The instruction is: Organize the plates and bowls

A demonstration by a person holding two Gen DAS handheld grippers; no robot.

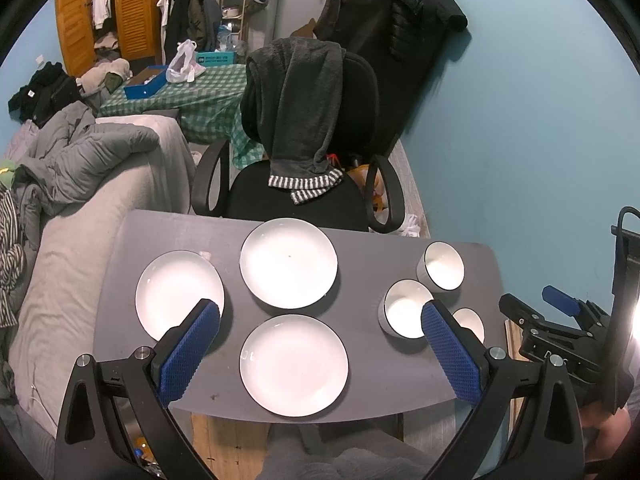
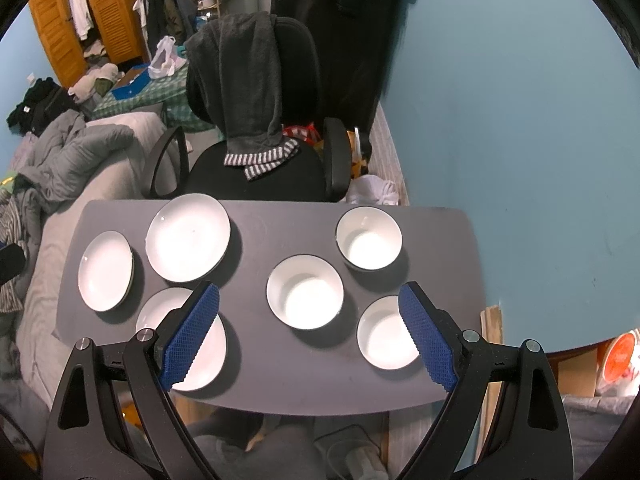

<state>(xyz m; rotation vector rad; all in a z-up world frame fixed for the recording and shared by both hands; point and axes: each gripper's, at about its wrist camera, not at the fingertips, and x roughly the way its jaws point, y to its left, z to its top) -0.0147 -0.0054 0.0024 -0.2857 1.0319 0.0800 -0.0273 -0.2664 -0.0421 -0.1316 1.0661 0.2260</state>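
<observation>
My left gripper (image 1: 320, 344) hangs above the near edge of the grey table (image 1: 360, 384), its blue-padded fingers (image 1: 188, 354) spread wide with nothing between them. My right gripper (image 2: 310, 334) is the same: fingers far apart, empty, above the table's near side. From the left wrist view I can also see the right gripper's black body (image 1: 560, 332) off to the right of the table.

Nearest to me on the table's left half is the near plate (image 1: 294, 365), white with a dark rim, lying flat just inside the near edge. On the right half, nearest, is the near bowl (image 2: 386, 334), partly hidden behind my right finger pad. A little farther in and toward the centre is the middle bowl (image 2: 305, 298), and beyond it, toward the far right corner, the far bowl (image 2: 369, 237). The three bowls stand upright and apart from each other, none nested.

At the far left is the left plate (image 1: 179, 294), and past the near plate toward the back edge lies the far plate (image 1: 289, 263). All three plates lie singly, close together; I cannot tell whether their rims touch.

Behind the table stands a black office chair (image 1: 304, 200) with a dark towel (image 1: 298, 104) draped over its back. To the left is a grey sofa (image 1: 80, 248) piled with clothing, and farther back an orange louvred wardrobe (image 1: 132, 8).
</observation>
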